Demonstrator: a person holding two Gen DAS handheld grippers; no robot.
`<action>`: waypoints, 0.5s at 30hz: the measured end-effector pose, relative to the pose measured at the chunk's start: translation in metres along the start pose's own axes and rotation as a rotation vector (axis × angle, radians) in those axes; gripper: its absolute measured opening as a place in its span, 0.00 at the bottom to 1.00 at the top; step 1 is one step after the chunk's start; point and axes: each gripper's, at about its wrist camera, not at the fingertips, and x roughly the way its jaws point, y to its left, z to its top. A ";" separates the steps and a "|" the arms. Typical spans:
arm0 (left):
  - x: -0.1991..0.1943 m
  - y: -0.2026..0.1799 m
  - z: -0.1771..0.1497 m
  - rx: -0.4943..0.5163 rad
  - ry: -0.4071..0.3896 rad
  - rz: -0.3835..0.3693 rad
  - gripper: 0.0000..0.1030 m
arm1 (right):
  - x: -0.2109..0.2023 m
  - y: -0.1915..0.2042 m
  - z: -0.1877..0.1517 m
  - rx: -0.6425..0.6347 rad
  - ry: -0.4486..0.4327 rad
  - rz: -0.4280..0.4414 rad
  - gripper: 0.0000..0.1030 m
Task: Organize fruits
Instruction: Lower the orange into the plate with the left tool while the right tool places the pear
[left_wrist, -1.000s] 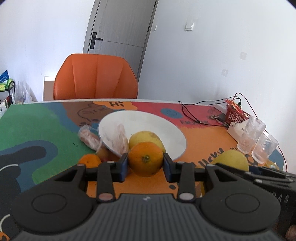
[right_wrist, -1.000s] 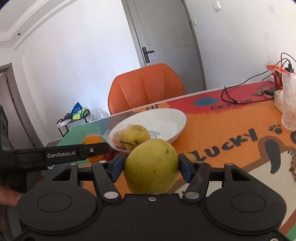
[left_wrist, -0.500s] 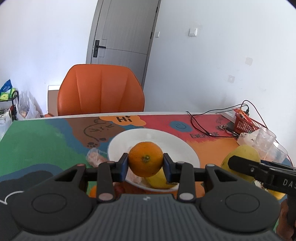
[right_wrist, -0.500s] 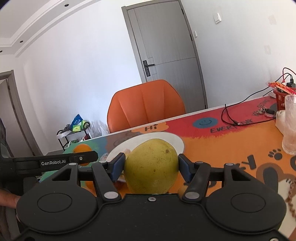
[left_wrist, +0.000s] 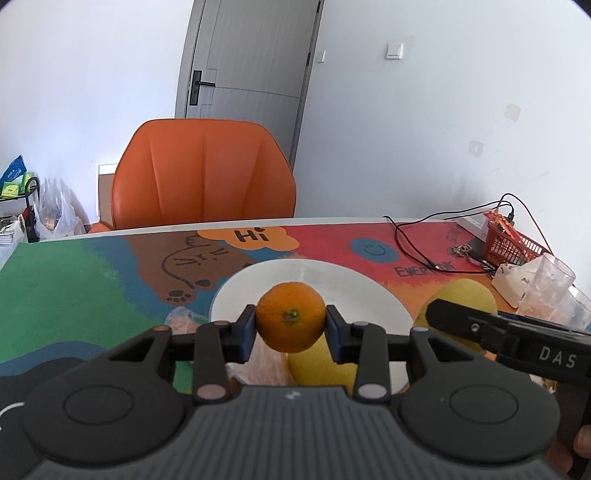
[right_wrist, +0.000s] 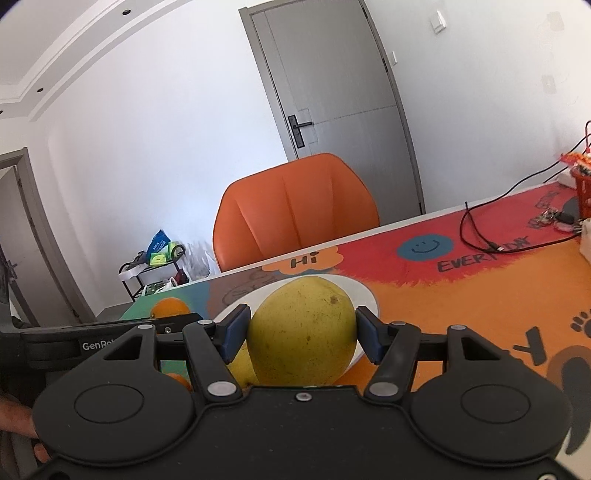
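My left gripper (left_wrist: 291, 328) is shut on an orange (left_wrist: 291, 316) and holds it above the near part of a white bowl (left_wrist: 351, 284). A yellow fruit (left_wrist: 317, 363) lies in the bowl below it. My right gripper (right_wrist: 302, 332) is shut on a large yellow-green fruit (right_wrist: 303, 336), held above the table in front of the white bowl (right_wrist: 365, 293). In the left wrist view the right gripper and its fruit (left_wrist: 465, 299) sit right of the bowl. The orange (right_wrist: 170, 308) shows at the left in the right wrist view.
A plastic-wrapped fruit (left_wrist: 181, 319) lies left of the bowl. Clear glasses (left_wrist: 550, 288), a red basket (left_wrist: 513, 243) and black cables (left_wrist: 424, 251) stand at the table's right. An orange chair (left_wrist: 203, 177) is behind the table.
Both grippers have risen with their fruit. The left gripper has carried the orange from the table in front of the bowl up over the bowl.
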 end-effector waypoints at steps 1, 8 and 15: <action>0.002 0.000 0.001 0.002 0.001 0.002 0.36 | 0.004 -0.001 0.001 0.003 0.004 0.001 0.57; 0.019 -0.001 0.008 0.027 0.013 0.011 0.36 | 0.029 -0.008 0.004 0.025 0.027 0.014 0.57; 0.042 -0.005 0.010 0.051 0.048 0.039 0.36 | 0.049 -0.016 -0.002 0.067 0.063 0.033 0.58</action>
